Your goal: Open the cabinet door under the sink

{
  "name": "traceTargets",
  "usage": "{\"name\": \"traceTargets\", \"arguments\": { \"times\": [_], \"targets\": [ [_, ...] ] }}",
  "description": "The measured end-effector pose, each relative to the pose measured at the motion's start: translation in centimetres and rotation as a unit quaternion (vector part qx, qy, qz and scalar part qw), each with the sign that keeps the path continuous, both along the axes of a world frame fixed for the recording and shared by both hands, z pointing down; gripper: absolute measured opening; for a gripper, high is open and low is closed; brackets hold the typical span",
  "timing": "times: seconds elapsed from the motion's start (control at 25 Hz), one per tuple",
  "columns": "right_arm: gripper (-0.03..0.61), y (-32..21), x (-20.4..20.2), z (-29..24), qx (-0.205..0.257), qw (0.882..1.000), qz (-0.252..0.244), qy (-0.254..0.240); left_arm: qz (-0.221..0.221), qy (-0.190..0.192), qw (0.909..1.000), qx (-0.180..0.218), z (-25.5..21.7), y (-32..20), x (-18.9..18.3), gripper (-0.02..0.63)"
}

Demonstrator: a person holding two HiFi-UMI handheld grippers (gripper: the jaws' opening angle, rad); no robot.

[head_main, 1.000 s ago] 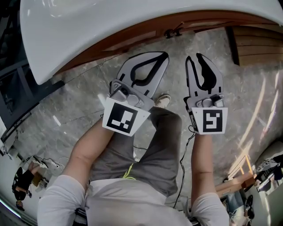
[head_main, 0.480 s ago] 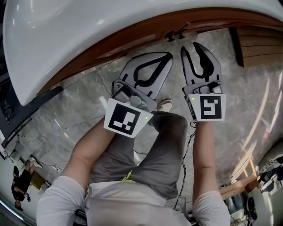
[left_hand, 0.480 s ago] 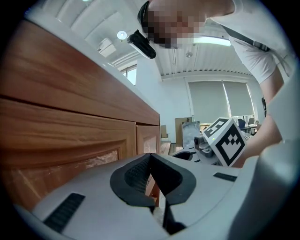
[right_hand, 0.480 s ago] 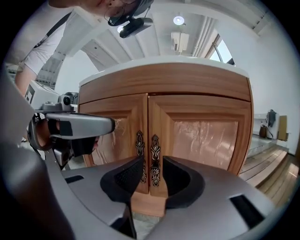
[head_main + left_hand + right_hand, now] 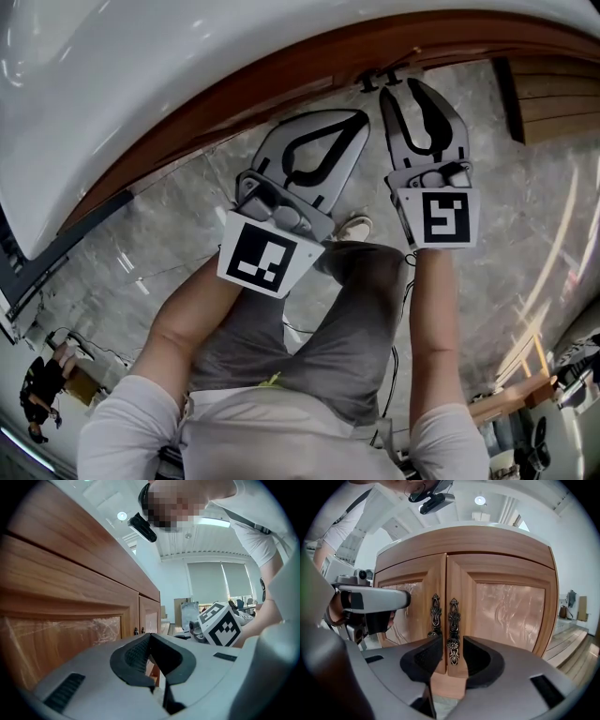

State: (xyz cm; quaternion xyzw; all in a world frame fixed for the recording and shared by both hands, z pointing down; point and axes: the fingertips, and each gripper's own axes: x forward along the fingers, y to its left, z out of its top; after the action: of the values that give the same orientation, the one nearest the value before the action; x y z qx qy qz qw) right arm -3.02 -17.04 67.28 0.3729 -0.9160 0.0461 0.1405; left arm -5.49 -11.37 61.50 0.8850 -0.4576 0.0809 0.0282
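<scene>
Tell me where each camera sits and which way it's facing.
Head view: on the person's head, facing down past the white sink at the left gripper, right gripper, forearms and legs.
Left gripper view: on the shut left gripper, looking along the brown wooden cabinet; the person's torso above.
Right gripper view: on the open right gripper, squarely facing the dark ornate metal handles.
Shared: each gripper view shows the other gripper.

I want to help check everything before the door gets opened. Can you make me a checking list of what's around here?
Surface: grey marbled floor.
Job's things: cabinet doors shut; two dark handles at the seam.
Clutter: nothing seen.
Grippers: right gripper open, aimed at the right door's handle; left gripper shut, empty.
Cables: black cable below the right gripper.
Surroundings: white sink above the doors.
</scene>
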Motion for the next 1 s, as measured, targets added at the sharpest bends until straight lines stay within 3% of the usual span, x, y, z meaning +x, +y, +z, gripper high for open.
{"name": "traceTargets", "arguments": {
  "times": [0.44,0.64,1.0],
  "targets": [
    [0.120,-0.8,-0.2,1.0,0.009,1.000,0.002,0.002,0.002,0.005,1.0000,0.002,1.0,-0.4,0.2,0.011],
    [0.121,-0.6,-1.0,2.2,0.019,0.999,-0.013,0.037,0.000,0.004,1.0000,0.003,1.4,-0.6,0.2,0.011],
    [0.103,-0.2,0.4,1.2,0.030,0.999,-0.011,0.037,-0.003,-0.003,1.0000,0.000,1.3,0.2,1.5,0.011]
  ]
}}
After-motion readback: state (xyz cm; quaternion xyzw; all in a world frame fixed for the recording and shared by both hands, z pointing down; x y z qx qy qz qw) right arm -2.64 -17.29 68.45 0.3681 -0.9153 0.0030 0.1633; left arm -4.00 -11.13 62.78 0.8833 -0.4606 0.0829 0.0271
